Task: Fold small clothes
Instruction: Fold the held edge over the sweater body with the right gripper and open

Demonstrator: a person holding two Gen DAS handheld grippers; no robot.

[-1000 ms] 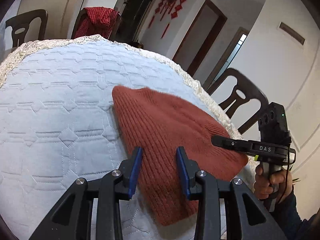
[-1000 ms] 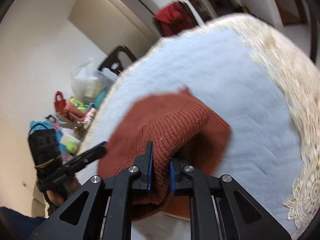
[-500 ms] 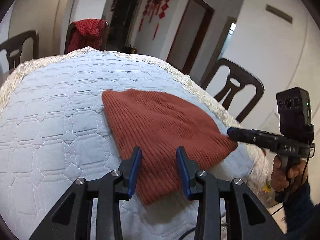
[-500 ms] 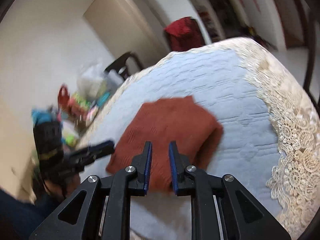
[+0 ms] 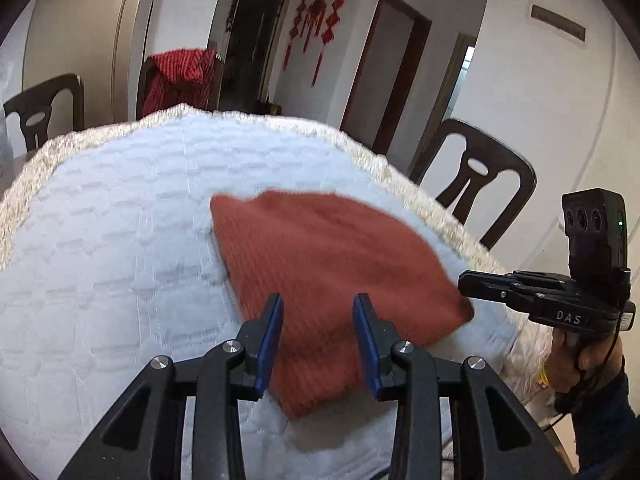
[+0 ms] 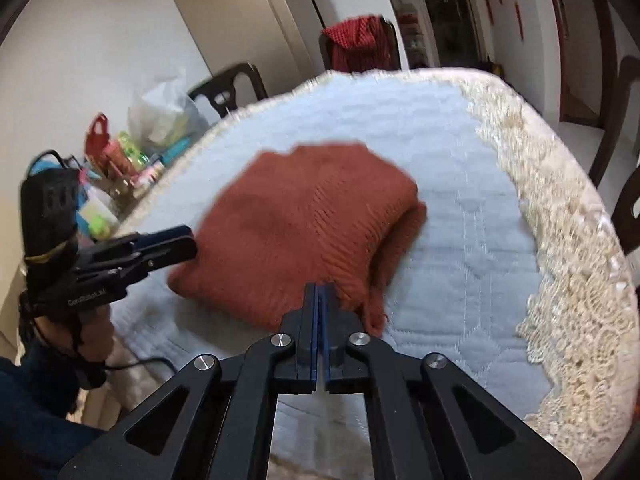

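On the pale quilted tablecloth (image 5: 120, 248), near the lace-trimmed edge (image 6: 560, 240), the rust-red knit garment (image 5: 320, 264) lies folded over on itself, its doubled edge visible in the right wrist view. The left gripper (image 5: 318, 340) hovers above the garment's near edge, its blue-padded fingers (image 5: 272, 336) partly apart with nothing clamped between them. The right gripper (image 6: 320, 320) hangs over the opposite near corner with its fingers pressed together, empty; cloth shows beyond the tips, not between them. Dark chairs (image 5: 476, 184) surround the table, one draped in red fabric (image 5: 176, 76).
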